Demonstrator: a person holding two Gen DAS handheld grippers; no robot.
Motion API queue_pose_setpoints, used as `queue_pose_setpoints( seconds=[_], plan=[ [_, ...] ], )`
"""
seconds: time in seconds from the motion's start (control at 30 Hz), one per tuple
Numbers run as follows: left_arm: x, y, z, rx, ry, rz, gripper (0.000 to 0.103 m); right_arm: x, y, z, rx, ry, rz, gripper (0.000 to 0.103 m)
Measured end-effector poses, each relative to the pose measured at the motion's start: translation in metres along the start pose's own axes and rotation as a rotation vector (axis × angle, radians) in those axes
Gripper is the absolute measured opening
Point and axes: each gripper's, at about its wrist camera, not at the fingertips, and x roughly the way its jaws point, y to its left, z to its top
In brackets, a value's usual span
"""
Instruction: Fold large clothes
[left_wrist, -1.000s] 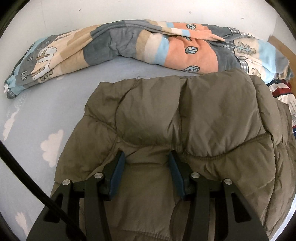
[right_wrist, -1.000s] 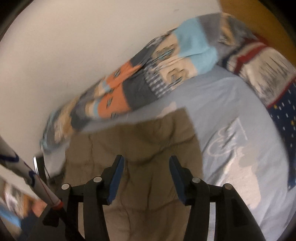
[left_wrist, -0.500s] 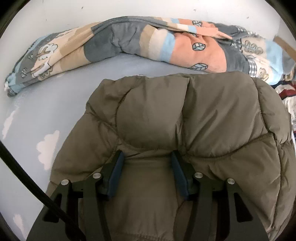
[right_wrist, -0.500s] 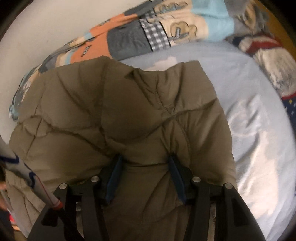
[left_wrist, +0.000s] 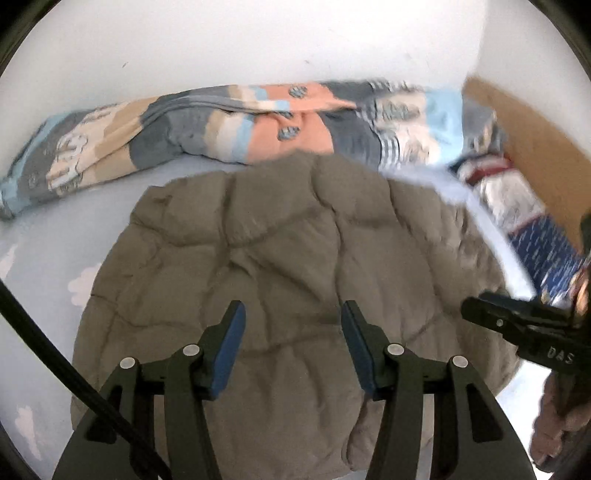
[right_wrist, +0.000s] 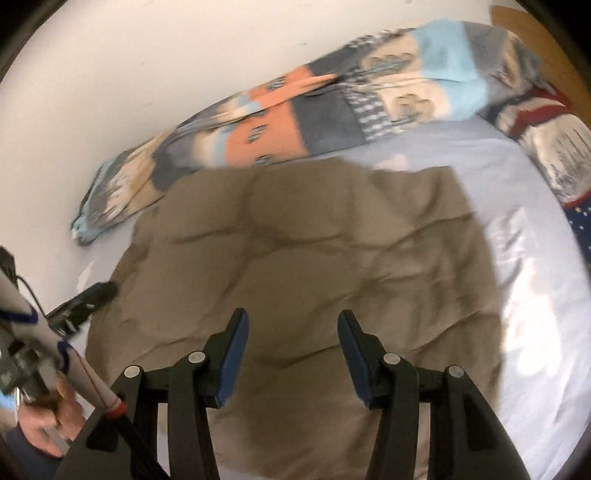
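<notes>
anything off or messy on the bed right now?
Nothing damaged or spilled. The olive puffer jacket lies folded but lumpy, its far right corner jutting out square past the rest. The patchwork blanket is bunched in a long roll against the wall rather than folded.
</notes>
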Motion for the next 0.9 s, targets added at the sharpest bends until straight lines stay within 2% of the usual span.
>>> queue_pose_setpoints(
  seconds=[0.07, 0.17, 0.37, 0.47, 0.57, 0.67, 0.77, 0.9],
  plan=[
    [0.016, -0.006, -0.009, 0.02, 0.029, 0.03, 0.053, 0.01, 0.014, -0.009, -0.04, 0.014, -0.031, 0.055],
    [0.037, 0.0, -0.016, -0.016, 0.061, 0.015, 0.055, 0.032, 0.016, -0.018, -0.07, 0.044, -0.084, 0.055],
    [0.062, 0.001, -0.022, -0.02, 0.071, 0.037, 0.056, 0.068, 0.004, -0.021, -0.068, 0.102, -0.083, 0.055],
    [0.067, 0.0, -0.025, -0.022, 0.064, 0.062, 0.056, 0.076, 0.003, -0.025, -0.089, 0.105, -0.11, 0.056],
    [0.05, 0.0, -0.025, -0.042, 0.066, 0.058, 0.056, 0.073, 0.002, -0.026, -0.074, 0.092, -0.111, 0.056],
    [0.013, 0.006, -0.031, -0.063, 0.034, 0.035, 0.056, 0.047, 0.0, -0.026, -0.019, 0.073, -0.05, 0.056],
    [-0.021, 0.021, -0.045, -0.066, 0.018, 0.083, 0.056, 0.012, 0.001, -0.03, 0.002, 0.045, -0.03, 0.057],
    [-0.056, 0.053, -0.067, -0.192, 0.032, 0.083, 0.056, -0.034, -0.008, -0.049, 0.106, 0.01, 0.016, 0.058]
  ],
)
